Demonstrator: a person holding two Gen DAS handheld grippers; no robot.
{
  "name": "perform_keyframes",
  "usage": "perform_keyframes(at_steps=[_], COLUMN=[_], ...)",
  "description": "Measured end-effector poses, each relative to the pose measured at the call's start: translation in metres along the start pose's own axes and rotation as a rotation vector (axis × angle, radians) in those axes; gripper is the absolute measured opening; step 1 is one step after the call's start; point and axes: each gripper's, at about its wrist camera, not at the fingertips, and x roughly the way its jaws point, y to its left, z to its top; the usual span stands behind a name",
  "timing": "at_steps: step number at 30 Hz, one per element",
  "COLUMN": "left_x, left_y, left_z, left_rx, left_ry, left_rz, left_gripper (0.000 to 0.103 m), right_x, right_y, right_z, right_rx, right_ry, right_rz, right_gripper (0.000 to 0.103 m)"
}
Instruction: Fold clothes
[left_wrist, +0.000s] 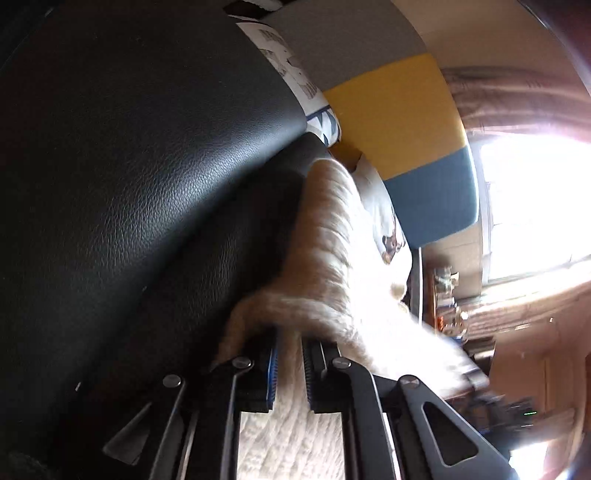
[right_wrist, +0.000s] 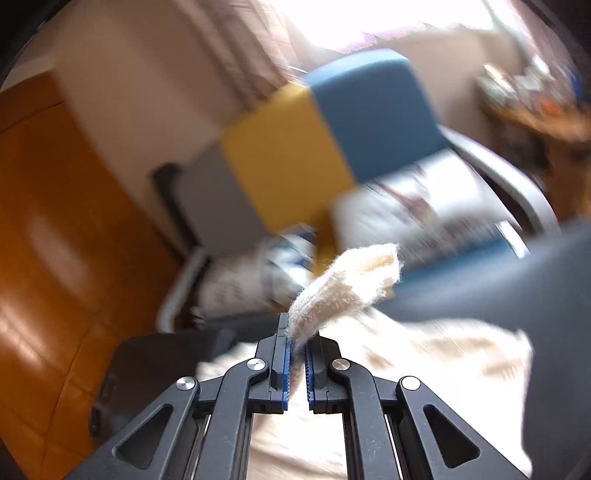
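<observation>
Only right: orange cabinet (right_wrist: 55, 221).

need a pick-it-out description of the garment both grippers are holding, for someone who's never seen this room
Start at the black leather seat in front of the grey, yellow and blue headboard panels. Draped over that seat is a cream knit garment, fuzzy and ribbed, with the left gripper and the right gripper each pinching an edge. The printed white cloth behind it is smooth, not woolly.
</observation>
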Motion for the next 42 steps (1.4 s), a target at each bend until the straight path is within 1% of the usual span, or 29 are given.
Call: perform_keyframes(at_steps=[3, 4, 5, 7, 9, 10, 11, 12, 13, 15, 16, 17, 18, 20, 21, 22, 23, 24, 25, 28, 29, 31, 33, 34, 36, 37, 38, 40, 42], left_x=[0.0, -0.001, -0.002, -0.009, -0.017, -0.021, -0.024, -0.026, -0.026, -0.025, -0.018, -0.01, -0.003, 0.008, 0.006, 0.004, 0.002, -0.001, -0.003, -0.01, -0.013, -0.014, -0.016, -0.019, -0.027, -0.034, -0.042, -0.06, -0.074], left_y=[-0.001, -0.002, -0.002, 0.001, 0.005, 0.007, 0.006, 0.004, 0.001, 0.0, 0.0, -0.001, -0.001, 0.002, -0.001, -0.004, -0.007, -0.011, -0.014, -0.01, -0.01, -0.013, -0.015, -0.015, -0.016, -0.018, -0.02, -0.024, -0.035], left_z=[-0.007, -0.009, -0.011, -0.018, -0.024, -0.027, -0.027, -0.028, -0.027, -0.018, -0.015, -0.012, -0.01, -0.005, -0.006, -0.008, -0.009, -0.011, -0.012, -0.029, -0.031, -0.029, -0.029, -0.03, -0.033, -0.036, -0.039, -0.044, -0.046], left_rx=[0.03, 0.033, 0.034, 0.012, -0.01, -0.02, -0.023, -0.025, -0.025, -0.039, -0.048, -0.056, -0.064, -0.075, -0.035, 0.009, 0.052, 0.095, 0.138, 0.213, 0.234, 0.239, 0.25, 0.261, 0.284, 0.309, 0.339, 0.401, 0.474], left_ry=[0.007, 0.016, 0.026, 0.04, 0.046, 0.044, 0.036, 0.028, 0.028, 0.032, 0.044, 0.057, 0.071, 0.093, 0.083, 0.072, 0.06, 0.049, 0.037, 0.062, 0.062, 0.069, 0.081, 0.089, 0.107, 0.116, 0.108, 0.091, 0.042], left_rz=[0.025, 0.02, 0.014, -0.041, -0.103, -0.139, -0.157, -0.174, -0.185, -0.186, -0.157, -0.126, -0.095, -0.046, -0.028, -0.009, 0.01, 0.029, 0.047, 0.096, 0.104, 0.115, 0.124, 0.125, 0.127, 0.126, 0.119, 0.104, 0.101], left_gripper=[0.01, 0.01, 0.012, 0.015, 0.017, 0.018, 0.019, 0.022, 0.023, 0.024, 0.026, 0.026, 0.026, 0.021, 0.013, 0.012, 0.01, 0.009, 0.008, 0.006, 0.006, 0.006, 0.006, 0.006, 0.006, 0.005, 0.005, 0.006, 0.007], right_x=[0.016, 0.021, 0.025, 0.032, 0.03, 0.029, 0.027, 0.026, 0.025, 0.022, 0.02, 0.019, 0.019, 0.021, 0.025, 0.026, 0.025, 0.02, 0.015, -0.007, 0.001, 0.019, 0.035, 0.04, 0.034, 0.031, 0.028, 0.017, 0.002], right_y=[-0.069, -0.091, -0.105, -0.125, -0.138, -0.144, -0.15, -0.156, -0.16, -0.166, -0.168, -0.17, -0.17, -0.165, -0.159, -0.153, -0.145, -0.133, -0.12, -0.081, -0.084, -0.091, -0.111, -0.121, -0.134, -0.136, -0.138, -0.138, -0.137], right_z=[-0.042, -0.056, -0.066, -0.085, -0.094, -0.098, -0.101, -0.104, -0.107, -0.108, -0.108, -0.108, -0.106, -0.098, -0.092, -0.085, -0.079, -0.071, -0.064, -0.055, -0.057, -0.061, -0.071, -0.072, -0.077, -0.076, -0.075, -0.074, -0.073], right_rx=[0.165, 0.219, 0.257, 0.313, 0.364, 0.397, 0.429, 0.462, 0.492, 0.572, 0.605, 0.636, 0.646, 0.616, 0.58, 0.529, 0.465, 0.371, 0.276, -0.03, -0.039, -0.057, -0.007, 0.029, 0.094, 0.103, 0.112, 0.082, 0.046], right_ry=[0.079, 0.105, 0.12, 0.143, 0.114, 0.095, 0.082, 0.07, 0.055, 0.013, -0.007, -0.026, -0.03, -0.01, 0.011, 0.029, 0.038, 0.028, 0.018, -0.065, -0.034, 0.031, 0.095, 0.098, 0.071, 0.071, 0.071, 0.066, 0.047], right_rz=[-0.062, -0.081, -0.076, -0.061, 0.008, 0.045, 0.079, 0.112, 0.144, 0.218, 0.244, 0.269, 0.256, 0.199, 0.154, 0.095, 0.044, 0.003, -0.037, -0.122, -0.15, -0.207, -0.233, -0.23, -0.184, -0.18, -0.178, -0.213, -0.26], right_gripper=[0.007, 0.007, 0.007, 0.007, 0.009, 0.011, 0.013, 0.017, 0.024, 0.034, 0.038, 0.046, 0.046, 0.046, 0.042, 0.026, 0.015, 0.008, 0.008, 0.008, 0.008, 0.008, 0.009, 0.009, 0.01, 0.017, 0.02, 0.036, 0.042])
